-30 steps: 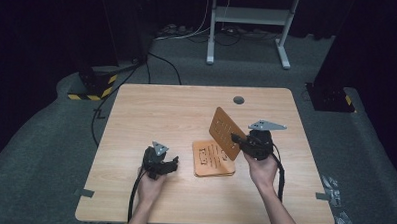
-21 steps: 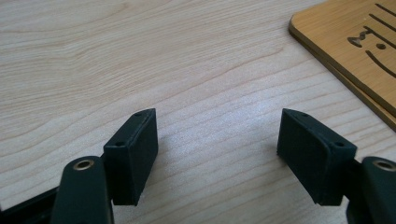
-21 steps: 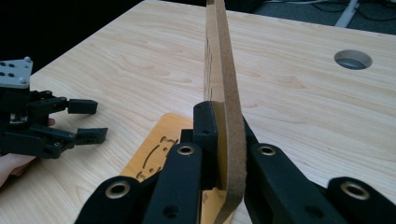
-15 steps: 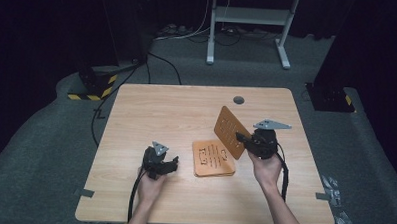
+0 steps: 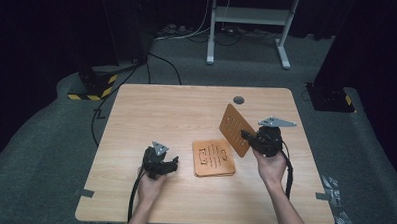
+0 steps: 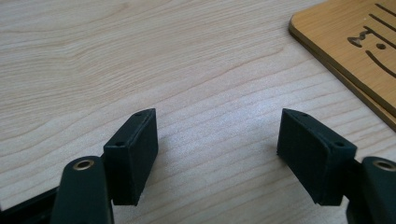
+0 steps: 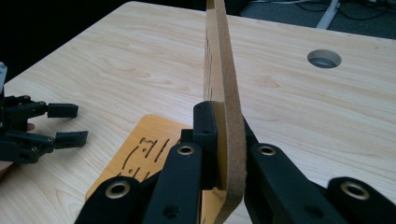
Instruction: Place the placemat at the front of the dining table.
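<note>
I see my right gripper (image 5: 246, 136) squeezed tight on a thin brown board (image 5: 234, 128). The board is lifted off the table (image 5: 151, 105) and stands tilted on its edge, up in the air over the right half of the table. In the right gripper view the board (image 7: 223, 84) runs straight up between my two black jaws, and both pads press flat on its sides near its bottom edge.

Under it, a small stack of boards (image 5: 213, 157) of the same kind lies flat near the middle of the table, with slots cut in the top one. The lifted board is just beside that stack, up and to the right, not touching it.

My left gripper (image 5: 170, 165) rests low on the table, left of the stack. Its jaws stand apart with nothing between them, just bare wood. In the left gripper view a corner of the stack (image 6: 359, 51) is near the right jaw but apart from it.

There is lots of free table behind and to the left. A round hole (image 5: 238, 100) sits near the far edge. My right hand (image 5: 270, 167) is well in from the right edge.
</note>
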`<action>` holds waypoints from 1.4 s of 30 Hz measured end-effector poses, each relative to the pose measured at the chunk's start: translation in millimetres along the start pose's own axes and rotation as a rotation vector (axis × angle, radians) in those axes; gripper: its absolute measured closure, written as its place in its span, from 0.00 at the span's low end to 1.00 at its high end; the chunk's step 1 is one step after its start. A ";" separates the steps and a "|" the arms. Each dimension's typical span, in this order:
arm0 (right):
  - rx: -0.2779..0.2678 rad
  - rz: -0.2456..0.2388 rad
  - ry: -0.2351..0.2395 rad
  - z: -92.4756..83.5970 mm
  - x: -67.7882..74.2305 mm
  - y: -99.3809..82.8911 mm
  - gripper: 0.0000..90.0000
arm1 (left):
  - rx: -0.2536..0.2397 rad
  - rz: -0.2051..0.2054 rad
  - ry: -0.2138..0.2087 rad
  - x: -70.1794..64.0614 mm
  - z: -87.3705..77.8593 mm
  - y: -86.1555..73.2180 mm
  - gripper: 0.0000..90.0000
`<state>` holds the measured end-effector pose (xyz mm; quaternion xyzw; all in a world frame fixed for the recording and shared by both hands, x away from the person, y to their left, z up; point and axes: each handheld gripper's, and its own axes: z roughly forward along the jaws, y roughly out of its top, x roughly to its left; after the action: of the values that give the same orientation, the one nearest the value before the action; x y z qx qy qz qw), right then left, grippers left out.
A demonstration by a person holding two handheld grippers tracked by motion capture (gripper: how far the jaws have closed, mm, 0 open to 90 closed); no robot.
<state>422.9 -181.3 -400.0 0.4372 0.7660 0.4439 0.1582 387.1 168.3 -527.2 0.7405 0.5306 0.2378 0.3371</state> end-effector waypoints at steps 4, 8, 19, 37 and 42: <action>0.007 0.006 -0.009 -0.5 -4.1 0.5 0.96 | -0.001 0.000 -0.001 0.1 0.1 -0.1 0.32; 0.007 0.010 -0.015 -1.5 -7.2 1.2 0.96 | -0.003 0.000 -0.002 0.1 0.2 -0.1 0.32; 0.013 0.011 -0.046 -3.7 -13.8 4.8 0.96 | -0.003 0.000 -0.002 0.1 0.2 -0.1 0.32; 0.020 0.024 -0.085 -3.3 -31.3 5.9 0.96 | -0.002 0.006 -0.010 -0.7 0.4 0.1 0.32; 0.019 0.032 -0.092 -2.7 -36.9 6.7 0.96 | -0.002 0.006 -0.010 -0.7 0.4 0.1 0.32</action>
<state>445.7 -211.2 -398.4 0.4707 0.7550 0.4186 0.1822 387.2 167.5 -527.4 0.7428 0.5264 0.2356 0.3400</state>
